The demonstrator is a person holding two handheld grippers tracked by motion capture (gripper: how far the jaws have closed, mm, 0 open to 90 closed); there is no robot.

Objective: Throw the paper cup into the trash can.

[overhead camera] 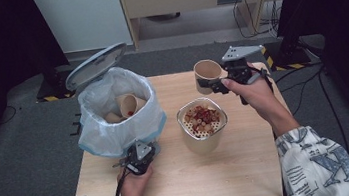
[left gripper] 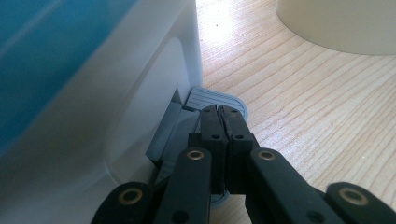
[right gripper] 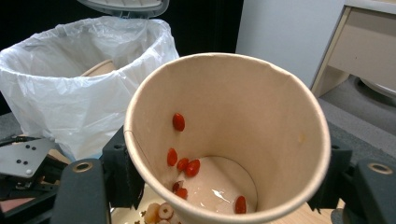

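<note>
Right gripper [right gripper: 224, 186] clamps a tan paper cup [right gripper: 233, 135] (smooth wall, red berries stuck inside). Left gripper [left gripper: 222, 114], jaws closed, presses the ribbed grey pedal [left gripper: 217, 99] of the plastic-lined bin [overhead camera: 113, 110].

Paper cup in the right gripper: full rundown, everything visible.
The paper cup is plain tan paperboard with a rolled rim, held clear of the table and tilted, clamped at its sides by the right gripper. Inside: a wet whitish bottom and several red berries stuck to wall and base.
</note>
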